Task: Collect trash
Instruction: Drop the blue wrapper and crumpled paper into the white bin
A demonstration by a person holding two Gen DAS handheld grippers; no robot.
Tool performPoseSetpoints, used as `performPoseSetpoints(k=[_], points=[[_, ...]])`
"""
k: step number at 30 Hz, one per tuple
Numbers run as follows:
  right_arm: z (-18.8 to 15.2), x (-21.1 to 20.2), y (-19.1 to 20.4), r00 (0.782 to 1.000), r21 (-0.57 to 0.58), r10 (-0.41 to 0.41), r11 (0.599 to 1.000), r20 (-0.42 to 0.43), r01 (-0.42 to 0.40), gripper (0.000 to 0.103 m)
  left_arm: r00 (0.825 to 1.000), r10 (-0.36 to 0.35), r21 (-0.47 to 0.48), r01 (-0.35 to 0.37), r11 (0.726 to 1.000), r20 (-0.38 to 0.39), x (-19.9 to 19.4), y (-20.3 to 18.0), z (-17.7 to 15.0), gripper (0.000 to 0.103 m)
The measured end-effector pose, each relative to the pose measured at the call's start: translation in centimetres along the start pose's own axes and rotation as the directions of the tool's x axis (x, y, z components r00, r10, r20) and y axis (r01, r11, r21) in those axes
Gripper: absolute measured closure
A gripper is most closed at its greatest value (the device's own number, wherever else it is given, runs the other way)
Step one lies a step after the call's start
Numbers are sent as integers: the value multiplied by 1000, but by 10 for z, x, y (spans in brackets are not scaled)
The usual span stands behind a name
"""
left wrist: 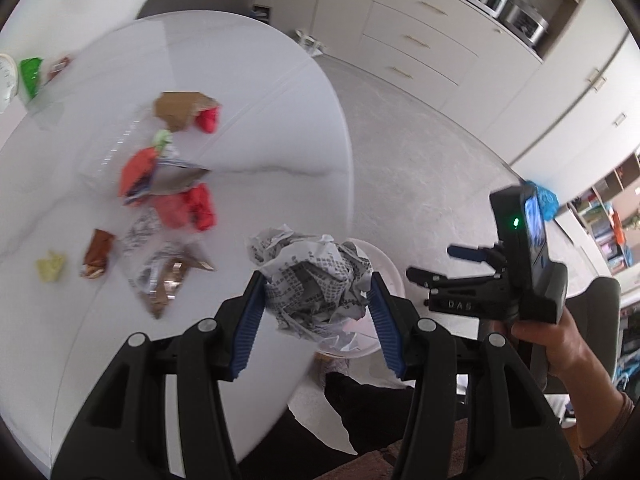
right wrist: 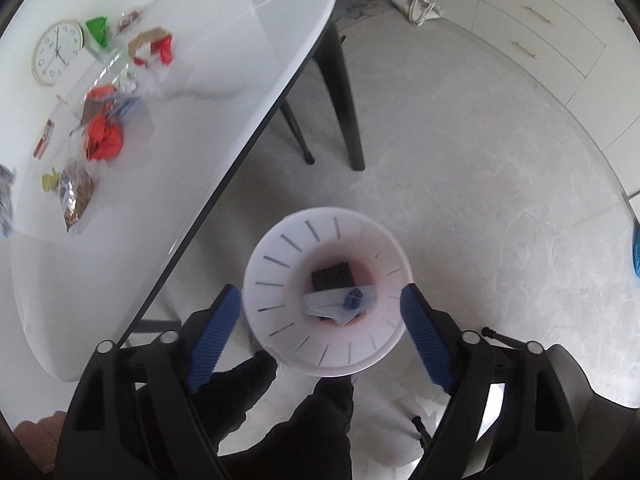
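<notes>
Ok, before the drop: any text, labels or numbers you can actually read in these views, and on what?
"DAS": on the black body of the right gripper, seen from the left wrist.
Numerals 1 to 12: on the wall clock lying on the table.
Print on the crumpled newspaper in the left gripper: too blurred to read.
Wrappers on the table: too blurred.

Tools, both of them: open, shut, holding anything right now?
Left tool: shut on the crumpled newspaper ball, held near the white bin.
Right tool: open, holding nothing, its fingers either side of the white bin below.
</notes>
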State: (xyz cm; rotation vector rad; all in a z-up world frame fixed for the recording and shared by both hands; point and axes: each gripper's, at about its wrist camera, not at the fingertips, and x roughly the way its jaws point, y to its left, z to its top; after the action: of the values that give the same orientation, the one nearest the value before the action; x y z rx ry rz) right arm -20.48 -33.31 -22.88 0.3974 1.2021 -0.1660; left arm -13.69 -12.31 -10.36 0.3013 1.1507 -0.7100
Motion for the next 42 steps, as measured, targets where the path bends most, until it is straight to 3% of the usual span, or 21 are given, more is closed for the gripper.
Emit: performPoseSetpoints(k=[5, 7, 12, 15, 27, 34, 38, 42], points=[[6, -34, -24, 999, 33, -7, 999, 46, 6, 19, 998, -41, 60, 44, 997, -53, 25, -42, 0, 52], [9, -50, -33, 997, 41, -14, 999, 69, 12, 16, 997, -42, 79, 47, 996, -64, 36, -58, -1, 48], [16, -80, -44, 991, 31, -25, 999, 131, 22, 14, 998, -30, 34, 32, 999, -62, 51, -73, 4, 21], [18, -91, -46, 987, 15, -25, 1000, 160, 22, 14, 999, -11, 0, 11, 1000, -44, 50, -72, 8, 11], [30, -131, -31, 961, 3, -5, 1000, 275, 5, 8, 992, 126, -139, -120, 983, 31, 11, -32, 4, 8], [43, -134, 1, 957, -52, 24, 999, 290, -10, 7, 973, 225, -186, -212, 959, 55, 2, 27, -4, 8], [48, -129, 26, 958, -85, 37, 996, 285, -14, 7, 958, 279, -102, -272, 957, 59, 8, 61, -7, 8], [51, -126, 49, 961, -108, 40, 994, 274, -11, 7, 950, 298, 113, -307, 945, 91, 17, 83, -8, 8]])
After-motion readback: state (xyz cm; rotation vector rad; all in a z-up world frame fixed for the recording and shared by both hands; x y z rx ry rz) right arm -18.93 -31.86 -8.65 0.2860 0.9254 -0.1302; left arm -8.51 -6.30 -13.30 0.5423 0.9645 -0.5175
